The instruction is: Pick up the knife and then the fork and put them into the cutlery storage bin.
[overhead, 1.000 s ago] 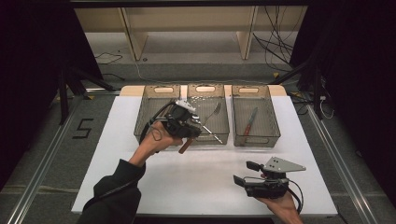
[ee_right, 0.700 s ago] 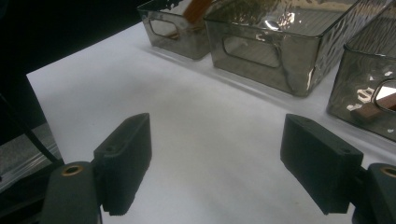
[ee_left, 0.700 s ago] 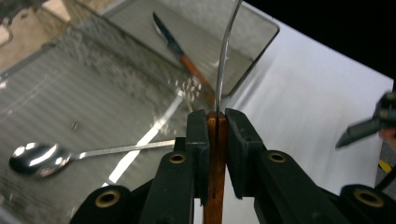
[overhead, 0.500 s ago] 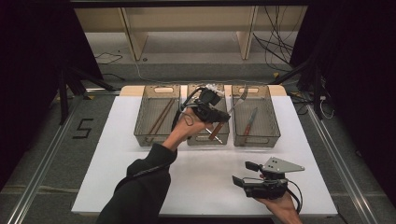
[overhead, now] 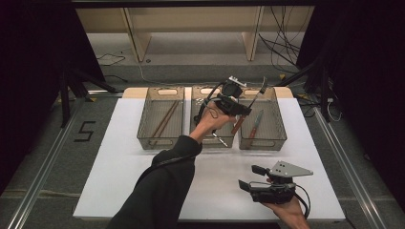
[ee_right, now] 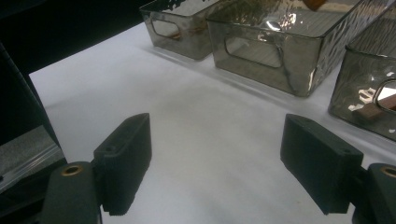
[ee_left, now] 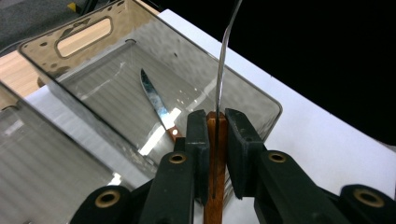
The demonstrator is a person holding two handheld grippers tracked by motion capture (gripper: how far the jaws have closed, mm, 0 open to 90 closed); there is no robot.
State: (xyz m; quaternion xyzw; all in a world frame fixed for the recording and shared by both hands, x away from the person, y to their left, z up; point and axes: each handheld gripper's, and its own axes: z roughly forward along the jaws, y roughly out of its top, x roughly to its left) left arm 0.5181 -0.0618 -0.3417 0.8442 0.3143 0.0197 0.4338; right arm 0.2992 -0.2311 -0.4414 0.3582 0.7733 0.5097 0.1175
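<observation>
Three bins stand side by side in a row along the far edge of the surface (overhead: 119,181). The left bin (overhead: 161,119) holds chopsticks (overhead: 164,120) lying lengthwise. The left claw (overhead: 244,110) hangs over the gap between the middle bin (overhead: 212,141) and the right bin (overhead: 262,119), clamped on a held knife (ee_left: 215,154). Another knife (overhead: 256,122) lies in the right bin. The right claw (overhead: 248,179) sits near the surface's near right corner, well apart from the bins.
</observation>
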